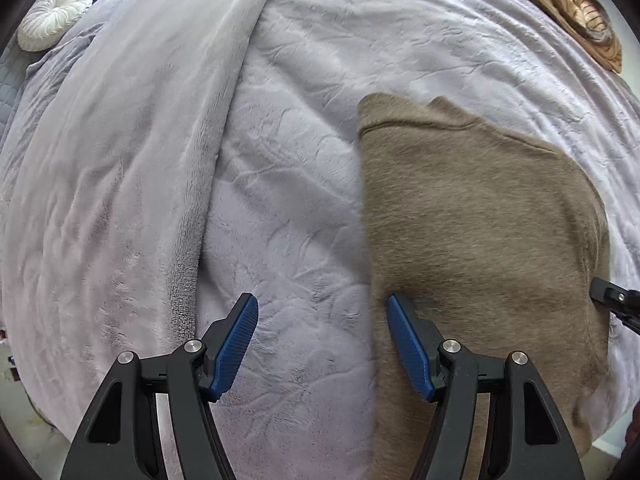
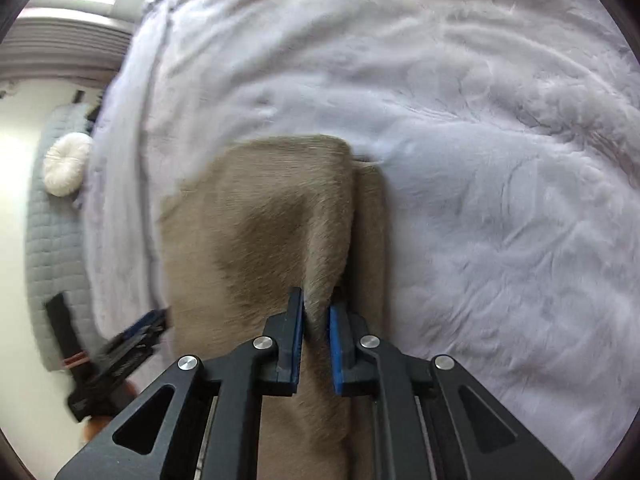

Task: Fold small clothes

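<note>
The brown garment (image 2: 272,220) lies on the bed (image 2: 500,200); the right gripper (image 2: 316,312) pinches a raised fold of it between its fingers, while the left gripper (image 1: 322,312) hangs spread at its edge. Best carry the fold across evenly, keeping edges aligned

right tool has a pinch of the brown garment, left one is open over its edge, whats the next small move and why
Probably carry the right tool leftward across the brown garment, laying the pinched ridge over. That tool is shut on a raised fold, while the left tool is open and grips nothing, one finger over the cloth's edge, one over the lavender blanket.
</note>
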Demonstrator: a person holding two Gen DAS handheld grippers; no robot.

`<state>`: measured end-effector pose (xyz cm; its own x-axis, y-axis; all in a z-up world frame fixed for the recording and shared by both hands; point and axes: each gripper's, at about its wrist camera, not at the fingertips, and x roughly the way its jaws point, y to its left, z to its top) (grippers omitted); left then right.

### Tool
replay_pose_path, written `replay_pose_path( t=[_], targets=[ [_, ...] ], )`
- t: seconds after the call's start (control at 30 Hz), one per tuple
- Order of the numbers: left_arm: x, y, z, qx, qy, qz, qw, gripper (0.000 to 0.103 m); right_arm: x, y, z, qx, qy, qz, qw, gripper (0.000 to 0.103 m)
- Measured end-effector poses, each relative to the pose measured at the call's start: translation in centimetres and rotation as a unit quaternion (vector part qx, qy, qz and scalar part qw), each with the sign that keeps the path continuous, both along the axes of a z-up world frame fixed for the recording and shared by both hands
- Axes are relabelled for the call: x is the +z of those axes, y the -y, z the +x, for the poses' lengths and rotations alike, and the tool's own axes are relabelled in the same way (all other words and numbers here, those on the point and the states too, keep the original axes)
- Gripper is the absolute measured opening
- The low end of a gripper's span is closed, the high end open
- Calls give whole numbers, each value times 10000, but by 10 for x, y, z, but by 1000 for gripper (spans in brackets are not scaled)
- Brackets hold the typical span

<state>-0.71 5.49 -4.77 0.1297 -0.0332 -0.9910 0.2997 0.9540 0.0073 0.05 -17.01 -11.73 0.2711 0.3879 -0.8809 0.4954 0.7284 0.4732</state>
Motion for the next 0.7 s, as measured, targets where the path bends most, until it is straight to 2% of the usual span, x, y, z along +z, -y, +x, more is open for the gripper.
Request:
replay_pose_path(
  t=[0.07, 0.13, 0.27, 0.37, 0.47, 0.53, 0.6, 0.7],
  targets=[
    [1, 1, 0, -28, 16, 33, 10000, 69, -9, 6, 3, -168, -154, -10, 9997, 14],
    [3, 2, -1, -86, 60, 78, 9999, 69, -2, 5, 1, -189, -192, -32, 9996, 14],
    [3, 2, -3, -84, 90, 96, 9999, 69, 36, -18, -8, 527, -94, -575, 9969, 17],
    [4, 3, -4, -66, 80, 71, 9999, 69, 50, -45, -24, 1071, 30, -412, 9934, 19],
    [5, 1, -5, -96, 93, 75, 9999, 69, 40, -72, -41, 1451, -113, -114, 9893, 19],
    [5, 1, -5, -113, 88, 57, 9999, 69, 28, -83, -51, 1577, -362, -289, 9864, 17],
    [6, 0, -6, -117, 83, 29, 9999, 69, 14, -82, -62, 1534, -583, -536, 9850, 7],
    [9, -1, -7, -136, 106, 10, 9999, 69, 16, -68, -77, 1045, -600, -411, 9919, 5]
  ],
)
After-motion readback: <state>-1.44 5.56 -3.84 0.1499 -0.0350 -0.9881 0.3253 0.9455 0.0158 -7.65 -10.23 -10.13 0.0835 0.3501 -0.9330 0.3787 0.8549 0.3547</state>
